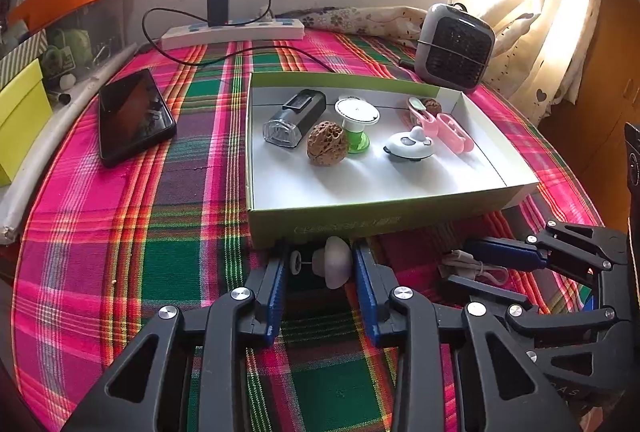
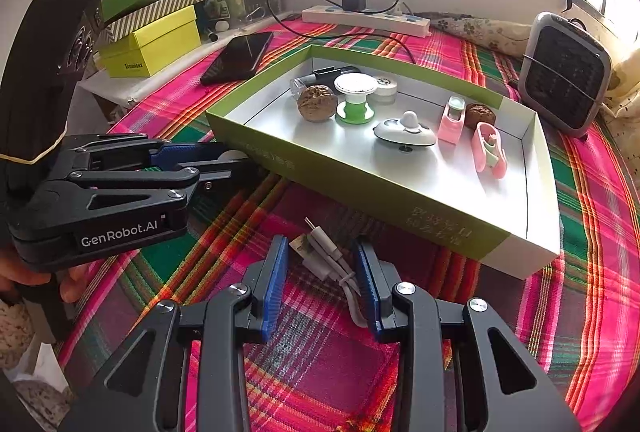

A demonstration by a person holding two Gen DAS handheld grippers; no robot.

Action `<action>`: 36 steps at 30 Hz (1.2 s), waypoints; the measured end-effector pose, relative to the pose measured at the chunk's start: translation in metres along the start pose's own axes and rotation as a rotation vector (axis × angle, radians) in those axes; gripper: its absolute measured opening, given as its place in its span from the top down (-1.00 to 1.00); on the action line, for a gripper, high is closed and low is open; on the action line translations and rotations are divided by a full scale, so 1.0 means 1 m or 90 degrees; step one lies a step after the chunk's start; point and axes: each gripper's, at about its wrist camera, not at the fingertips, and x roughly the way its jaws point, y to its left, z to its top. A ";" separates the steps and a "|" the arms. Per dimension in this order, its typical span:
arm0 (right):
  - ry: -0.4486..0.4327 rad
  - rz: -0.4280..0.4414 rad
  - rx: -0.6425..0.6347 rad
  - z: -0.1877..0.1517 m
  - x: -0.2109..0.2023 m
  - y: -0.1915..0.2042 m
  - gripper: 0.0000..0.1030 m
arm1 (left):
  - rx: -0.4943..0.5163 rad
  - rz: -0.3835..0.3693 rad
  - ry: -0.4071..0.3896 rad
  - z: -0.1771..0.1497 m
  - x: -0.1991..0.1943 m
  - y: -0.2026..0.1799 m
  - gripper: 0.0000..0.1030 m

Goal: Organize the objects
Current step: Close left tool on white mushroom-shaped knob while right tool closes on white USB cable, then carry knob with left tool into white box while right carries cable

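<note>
White knob (image 1: pixel 334 262): lies on the plaid worktop (image 1: pixel 120 232), just outside the green box's (image 1: pixel 360 222) near wall.
Left gripper (image 1: pixel 320 266): jaws closing around the knob; full contact cannot be told.
Cable (image 2: pixel 328 258): coiled on the cloth between the right gripper's (image 2: pixel 322 264) jaws, one pad touching; not clamped.
Risk: the rounded knob could squirt out and roll; loose cable ends could snag on the box wall.

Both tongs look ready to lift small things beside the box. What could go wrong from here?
The rounded white mushroom-shaped piece between the left tongs could squirt out sideways. The right tongs straddle a bunched white cable; a loose end may dangle and catch the box wall.
</note>
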 end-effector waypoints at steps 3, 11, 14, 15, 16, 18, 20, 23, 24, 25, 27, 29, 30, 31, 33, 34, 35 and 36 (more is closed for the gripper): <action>-0.002 0.001 0.000 0.000 -0.001 0.000 0.32 | 0.007 0.004 -0.007 0.000 -0.003 -0.001 0.42; -0.007 0.002 -0.001 0.000 -0.002 0.000 0.32 | 0.013 0.000 -0.007 -0.002 -0.007 -0.002 0.43; -0.010 0.006 0.001 0.002 -0.004 0.000 0.32 | 0.019 -0.007 -0.017 0.000 -0.015 -0.005 0.42; -0.013 0.008 0.002 0.003 -0.005 0.000 0.32 | 0.021 -0.010 -0.020 0.001 -0.017 -0.005 0.43; -0.016 0.008 0.003 0.004 -0.007 0.000 0.32 | 0.022 -0.012 -0.024 0.003 -0.020 -0.006 0.43; -0.024 0.011 0.005 0.006 -0.010 0.000 0.32 | 0.025 -0.015 -0.031 0.006 -0.024 -0.008 0.42; -0.032 0.015 0.006 0.008 -0.015 0.000 0.32 | 0.027 -0.018 -0.036 0.009 -0.028 -0.009 0.42; -0.043 0.018 0.008 0.013 -0.021 -0.001 0.32 | 0.029 -0.020 -0.041 0.013 -0.031 -0.009 0.42; -0.047 0.019 0.009 0.014 -0.023 -0.002 0.32 | 0.028 -0.020 -0.042 0.015 -0.031 -0.009 0.42; -0.051 0.017 0.010 0.016 -0.025 -0.002 0.32 | 0.027 -0.022 -0.044 0.017 -0.031 -0.010 0.42; -0.058 0.012 0.013 0.020 -0.027 -0.004 0.32 | 0.027 -0.021 -0.047 0.021 -0.031 -0.010 0.42; -0.063 0.008 0.019 0.024 -0.028 -0.008 0.32 | 0.033 -0.016 -0.052 0.026 -0.031 -0.011 0.42; -0.066 0.004 0.022 0.027 -0.028 -0.010 0.32 | 0.033 -0.015 -0.053 0.029 -0.030 -0.012 0.42; -0.068 -0.001 0.026 0.029 -0.028 -0.013 0.32 | 0.032 -0.016 -0.054 0.032 -0.028 -0.012 0.42; -0.071 -0.011 0.036 0.033 -0.027 -0.019 0.32 | 0.027 -0.016 -0.053 0.038 -0.024 -0.011 0.42; -0.073 -0.018 0.041 0.036 -0.026 -0.023 0.32 | 0.023 -0.015 -0.051 0.041 -0.020 -0.011 0.42; -0.075 -0.026 0.047 0.038 -0.025 -0.027 0.32 | 0.023 -0.016 -0.051 0.042 -0.018 -0.011 0.42; -0.077 -0.034 0.052 0.040 -0.023 -0.030 0.32 | 0.024 -0.016 -0.051 0.044 -0.014 -0.012 0.42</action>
